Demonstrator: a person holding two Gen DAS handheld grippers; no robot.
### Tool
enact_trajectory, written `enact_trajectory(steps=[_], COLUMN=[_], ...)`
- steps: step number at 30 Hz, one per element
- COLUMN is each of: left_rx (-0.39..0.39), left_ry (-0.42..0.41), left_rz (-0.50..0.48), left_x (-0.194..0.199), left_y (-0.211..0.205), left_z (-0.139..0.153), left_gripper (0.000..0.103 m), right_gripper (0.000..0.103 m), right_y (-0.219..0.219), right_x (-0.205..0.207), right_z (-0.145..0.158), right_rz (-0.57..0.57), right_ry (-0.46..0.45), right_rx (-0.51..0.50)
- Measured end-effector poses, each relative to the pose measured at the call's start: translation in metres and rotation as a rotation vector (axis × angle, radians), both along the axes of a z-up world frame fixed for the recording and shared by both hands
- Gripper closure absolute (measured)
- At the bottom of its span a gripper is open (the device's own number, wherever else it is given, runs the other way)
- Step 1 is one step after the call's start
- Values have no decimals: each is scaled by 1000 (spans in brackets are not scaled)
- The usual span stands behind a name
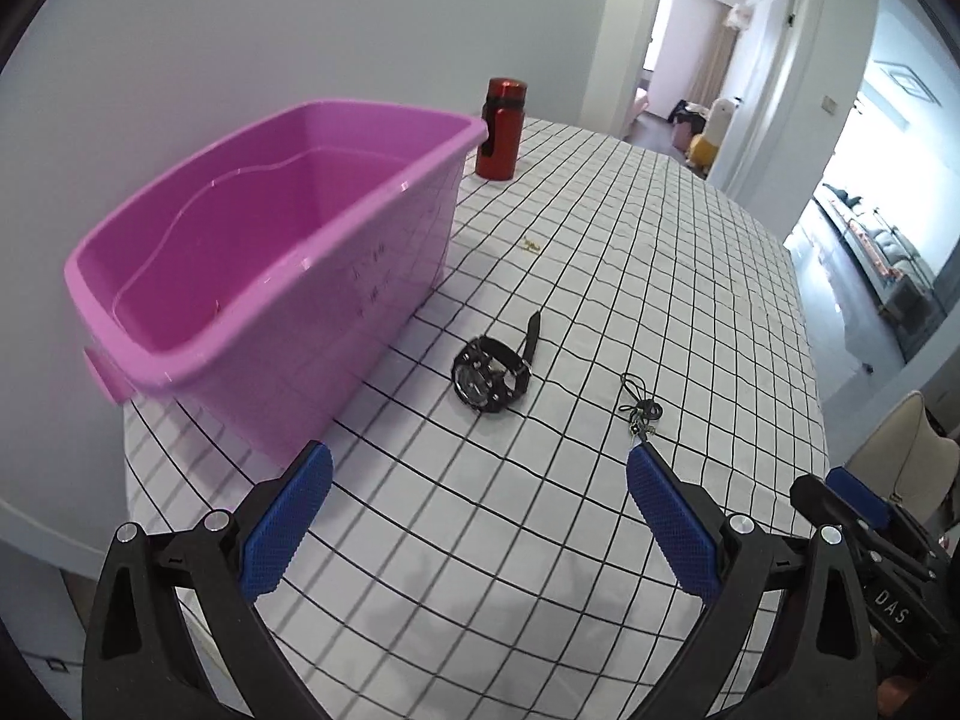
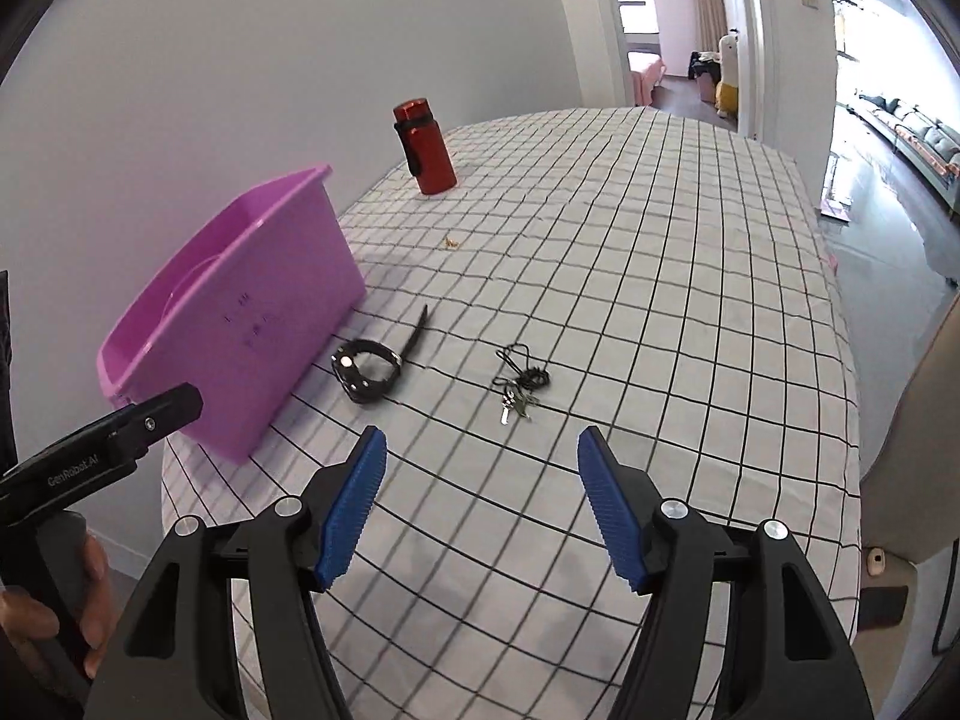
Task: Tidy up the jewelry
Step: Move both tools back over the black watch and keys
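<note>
Nothing is picked up yet — this looks like the opening reach. The left gripper [image 1: 480, 474] and right gripper [image 2: 480, 456] hover spread and empty. The watch [image 1: 492, 381] lies on the worktop [image 1: 660, 276] beside the pink bin [image 1: 270, 240] (apparently empty); keys on a cord [image 2: 519, 381] lie nearby. Next, probably: close on the watch.

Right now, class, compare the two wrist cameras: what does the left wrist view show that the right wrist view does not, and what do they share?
Only the left wrist view looks down into the pink bin, showing its bare floor, and catches the right gripper at its edge. Only the right wrist view shows the keys clearly on their cord, plus the person's hand holding the left gripper. Both show the black watch, red bottle, a small gold item and checked tablecloth.
</note>
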State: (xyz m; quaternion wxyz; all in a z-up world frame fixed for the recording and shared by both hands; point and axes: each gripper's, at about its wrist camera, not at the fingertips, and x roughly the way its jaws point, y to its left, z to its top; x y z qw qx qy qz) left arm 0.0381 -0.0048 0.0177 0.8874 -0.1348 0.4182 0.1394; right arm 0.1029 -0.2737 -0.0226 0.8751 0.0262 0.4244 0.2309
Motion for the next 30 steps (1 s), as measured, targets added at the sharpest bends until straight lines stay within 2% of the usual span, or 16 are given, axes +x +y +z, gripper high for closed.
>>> enact_trajectory(steps=[7,13,20,30], left_rx=[21,30,32,33], left_ry=[20,20,58,82], left_rz=[67,121,126,121], left_x=[21,54,89,120], left_y=[0,16,32,46], left_z=[-32,-63,-96,-121], left_gripper=[6,6,6,6], right_gripper=[39,39,39,39], right_y=[5,22,45,66], right_x=[19,50,84,113], right_z=[-33,-61,-91,-118], right_rz=[26,-2,-16,-30], right_ry=[13,18,27,33], right_rx=[-8,-14,-57,-109])
